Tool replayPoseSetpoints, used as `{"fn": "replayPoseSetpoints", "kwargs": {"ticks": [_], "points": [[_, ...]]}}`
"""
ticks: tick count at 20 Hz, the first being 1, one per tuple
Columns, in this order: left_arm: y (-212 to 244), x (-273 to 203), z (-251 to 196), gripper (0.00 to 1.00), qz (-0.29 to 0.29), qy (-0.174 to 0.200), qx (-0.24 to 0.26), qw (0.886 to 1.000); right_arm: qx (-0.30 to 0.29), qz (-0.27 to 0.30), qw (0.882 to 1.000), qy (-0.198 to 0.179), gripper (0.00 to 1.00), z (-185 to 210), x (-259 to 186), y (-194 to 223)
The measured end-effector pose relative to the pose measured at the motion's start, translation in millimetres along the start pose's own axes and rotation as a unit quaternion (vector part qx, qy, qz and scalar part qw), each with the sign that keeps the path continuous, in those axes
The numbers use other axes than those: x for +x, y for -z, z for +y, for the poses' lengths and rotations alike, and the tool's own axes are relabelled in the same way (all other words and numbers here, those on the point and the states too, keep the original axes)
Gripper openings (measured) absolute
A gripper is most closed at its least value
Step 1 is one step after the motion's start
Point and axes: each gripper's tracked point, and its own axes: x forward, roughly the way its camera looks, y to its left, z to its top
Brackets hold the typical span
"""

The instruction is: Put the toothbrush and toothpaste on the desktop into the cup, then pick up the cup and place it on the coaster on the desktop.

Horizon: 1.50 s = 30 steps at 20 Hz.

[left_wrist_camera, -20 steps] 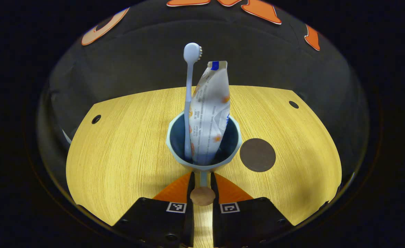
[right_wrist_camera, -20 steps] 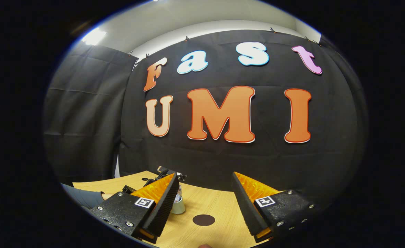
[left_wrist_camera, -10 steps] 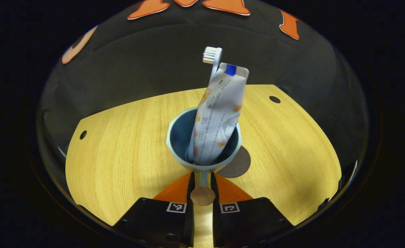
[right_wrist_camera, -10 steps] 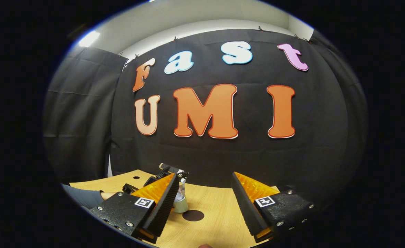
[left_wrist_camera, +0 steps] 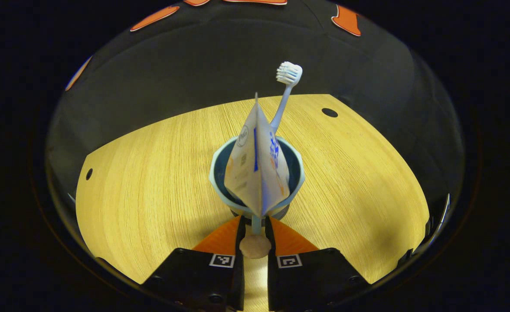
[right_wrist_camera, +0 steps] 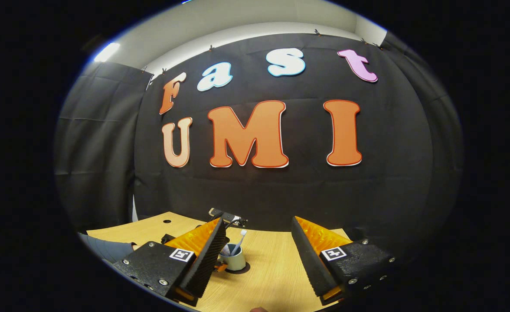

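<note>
Cup now over the coaster

The left claw [left_wrist_camera: 255, 225], closed on the cup [left_wrist_camera: 256, 173] handle, has carried it onto the coaster [right_wrist_camera: 241, 269]; the right claw [right_wrist_camera: 255, 255] hangs wide open.

In the left gripper view, the left gripper [left_wrist_camera: 255, 229] points forward and slightly down, its two orange-faced fingers drawn close together with only a narrow gap between them. Both fingers press on the thin handle of the cup [left_wrist_camera: 256, 203], which sits just ahead of the fingertips.

In the right gripper view, the right gripper [right_wrist_camera: 257, 249] is held level and higher up, its ribbed fingers spread wide apart with nothing between them. Beyond its left finger, the left gripper appears farther off, partly hidden, and a sleeve [right_wrist_camera: 105, 249] of the person's arm reaches in from the left.
</note>
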Motion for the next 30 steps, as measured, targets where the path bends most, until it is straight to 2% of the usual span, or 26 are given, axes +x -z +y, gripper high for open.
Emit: {"fn": "replayPoseSetpoints", "kwargs": {"ticks": [5, 8, 9, 10, 11, 12, 14, 18, 22, 27, 28, 29, 30], "points": [[0.7, 0.6, -0.3, 0.21, 0.01, -0.001, 0.017, 1.0, 0.01, 0.008, 1.0, 0.001, 0.92, -5.2, 3.8, 7.8], [-2.5, 0.3, -2.2, 0.29, 0.001, 0.008, 0.021, 1.0, 0.013, 0.018, 1.0, 0.002, 0.92, -4.0, 6.9, 15.9], [-6.5, -6.1, -2.8, 0.38, -0.006, 0.01, 0.019, 1.0, 0.012, 0.02, 1.0, 0.003, 0.96, -4.3, 8.3, 16.8], [-9.3, -8.6, -2.5, 0.6, -0.013, 0.009, 0.02, 1.0, 0.013, 0.022, 1.0, 0.004, 0.96, -2.7, 9.5, 16.6], [-12.5, -11.8, -2.3, 0.7, -0.02, 0.008, 0.024, 0.999, 0.014, 0.022, 1.0, 0.003, 0.92, 0.6, 10.1, 16.1], [-15.8, -15.7, -1.3, 0.81, -0.03, 0.004, 0.029, 0.999, 0.012, 0.022, 1.0, 0.003, 0.92, 3.3, 10.8, 15.6], [-18.2, -26.9, -3.3, 0.9, -0.054, 0.002, 0.031, 0.998, 0.002, 0.018, 1.0, 0.009, 0.91, 6.2, 12.9, 14.8], [-25.9, -32.7, -2.8, 0.99, -0.116, -0.02, 0.041, 0.992, -0.014, -0.006, 1.0, 0.02, 0.92, 18.4, 15.9, 8.4], [-45.9, -40.2, 2.0, 0.99, -0.193, -0.056, 0.028, 0.979, -0.019, -0.035, 0.999, 0.033, 0.92, 34.3, 22.1, 3.2], [-65.5, -43.9, 7.3, 0.98, -0.296, -0.113, 0.009, 0.949, -0.036, -0.068, 0.996, 0.043, 0.92, 59.8, 22.0, -5.5], [-67.3, -41.1, 11.0, 0.98, -0.316, -0.122, 0.006, 0.941, -0.036, -0.071, 0.996, 0.042, 0.96, 66.7, 22.1, -6.0], [-70.4, -40.5, 12.7, 0.98, -0.336, -0.128, 0.002, 0.933, -0.035, -0.073, 0.996, 0.039, 0.92, 74.2, 22.8, -5.3], [-69.6, -37.8, 16.0, 0.98, -0.352, -0.133, -0.001, 0.927, -0.036, -0.073, 0.996, 0.034, 0.92, 82.5, 24.5, -2.3]]}}
